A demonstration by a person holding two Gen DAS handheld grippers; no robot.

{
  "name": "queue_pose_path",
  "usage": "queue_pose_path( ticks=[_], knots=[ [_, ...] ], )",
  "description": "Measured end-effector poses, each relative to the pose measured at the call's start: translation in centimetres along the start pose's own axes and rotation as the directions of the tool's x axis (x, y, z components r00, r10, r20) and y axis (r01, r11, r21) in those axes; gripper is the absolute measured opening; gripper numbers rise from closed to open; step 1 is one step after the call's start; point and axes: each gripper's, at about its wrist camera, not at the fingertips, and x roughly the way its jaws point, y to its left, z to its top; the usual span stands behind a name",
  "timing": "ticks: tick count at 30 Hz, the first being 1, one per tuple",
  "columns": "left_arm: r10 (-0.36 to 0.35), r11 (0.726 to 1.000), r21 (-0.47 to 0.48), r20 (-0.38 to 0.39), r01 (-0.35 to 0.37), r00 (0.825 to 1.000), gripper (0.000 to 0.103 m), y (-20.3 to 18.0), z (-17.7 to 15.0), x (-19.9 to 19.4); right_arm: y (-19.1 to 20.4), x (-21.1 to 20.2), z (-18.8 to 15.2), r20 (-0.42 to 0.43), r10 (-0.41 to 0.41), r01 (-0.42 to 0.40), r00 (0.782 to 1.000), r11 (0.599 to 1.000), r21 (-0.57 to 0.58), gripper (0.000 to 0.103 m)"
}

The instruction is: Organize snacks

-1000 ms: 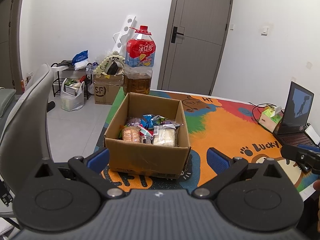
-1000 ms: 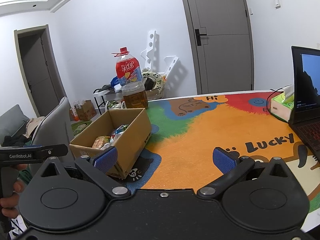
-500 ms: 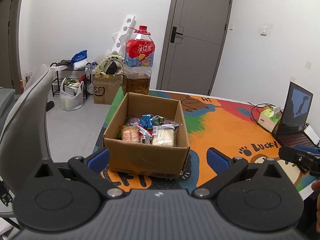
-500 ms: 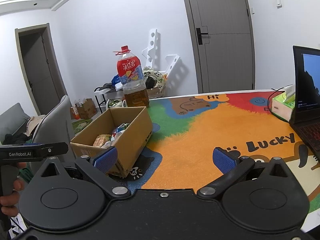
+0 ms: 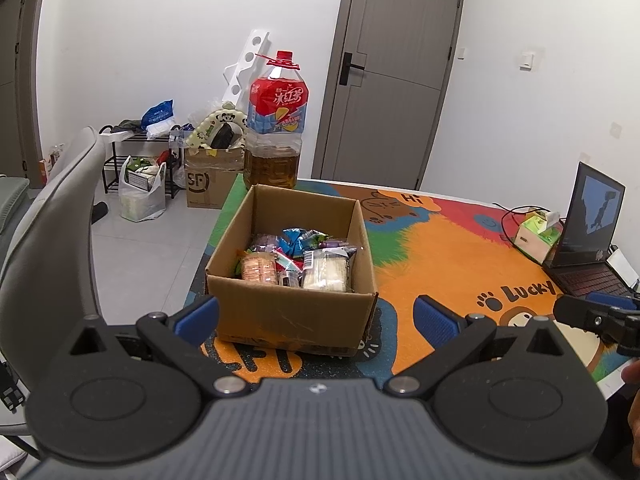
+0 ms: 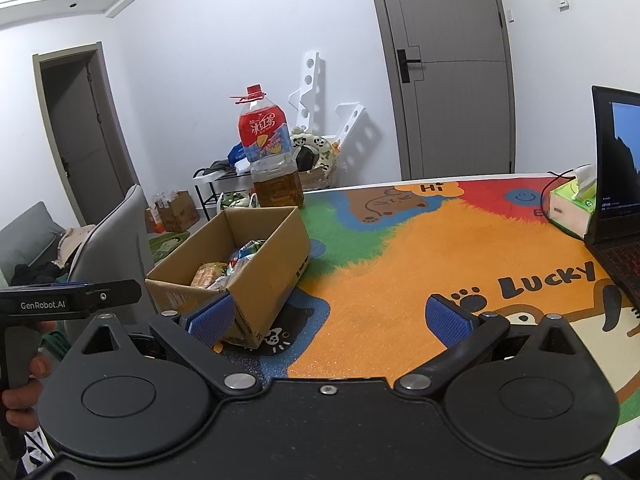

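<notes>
Hovering near the open brown cardboard box [image 5: 292, 312] of wrapped snacks [image 5: 296, 264] on the colourful worktop [image 5: 440, 256], your left gripper [image 5: 316, 316] and right gripper [image 6: 328, 316] gape wide, empty.

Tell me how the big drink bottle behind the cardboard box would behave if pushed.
The bottle looks tall, with liquid only in its lower part, so it is probably bottom-heavy and fairly steady. A push near the cap may still tip it. It stands close to the table's edge, so sliding it is risky.
</notes>
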Motion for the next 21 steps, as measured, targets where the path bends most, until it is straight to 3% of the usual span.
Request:
queue_pose_path(
  ticks=[21],
  knots=[
    [-0.003,1.000,0.001,-0.008,0.003,1.000,0.103,-0.15,-0.16,0.23,-0.13,0.02,-0.02,0.000,0.000,0.000,1.000,1.000,0.005,0.103]
  ],
)
